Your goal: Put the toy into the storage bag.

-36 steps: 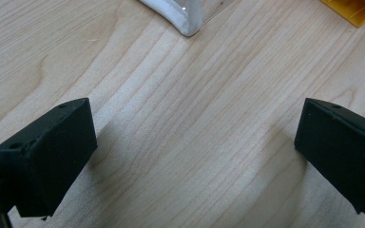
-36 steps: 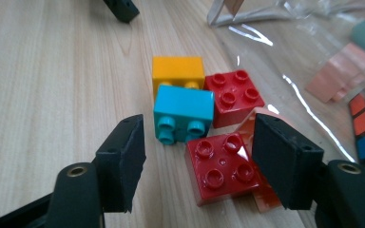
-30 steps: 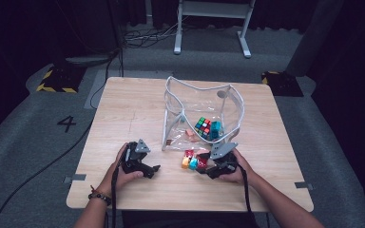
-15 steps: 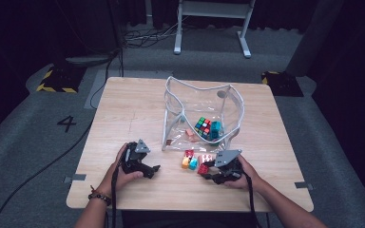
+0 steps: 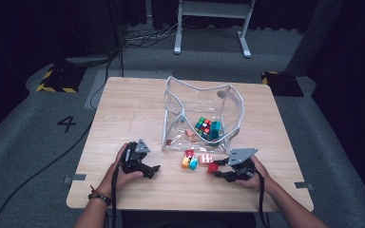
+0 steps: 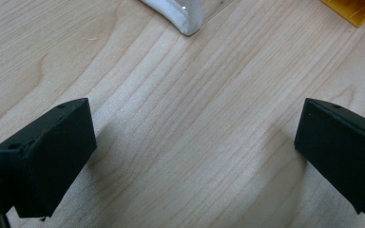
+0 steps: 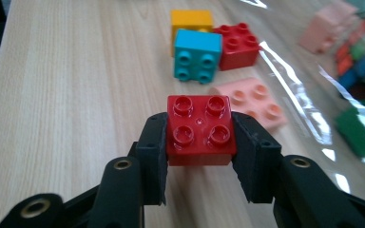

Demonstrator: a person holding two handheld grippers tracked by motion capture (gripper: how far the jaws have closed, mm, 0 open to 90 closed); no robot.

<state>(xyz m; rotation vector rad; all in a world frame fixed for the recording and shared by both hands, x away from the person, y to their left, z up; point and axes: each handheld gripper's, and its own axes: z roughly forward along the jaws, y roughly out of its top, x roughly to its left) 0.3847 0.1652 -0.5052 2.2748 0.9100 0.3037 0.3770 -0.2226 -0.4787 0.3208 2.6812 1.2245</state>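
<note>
The right hand-held gripper (image 7: 199, 142) had just closed its jaws on a glossy red square plastic brick (image 7: 200, 130) with four round studs, pinching its two opposite sides just above the wooden bench (image 7: 66, 95). The brick sat level between the pads, studs up, equally long both ways. The left hand-held gripper (image 6: 195, 152) stood spread over bare wood.
</note>
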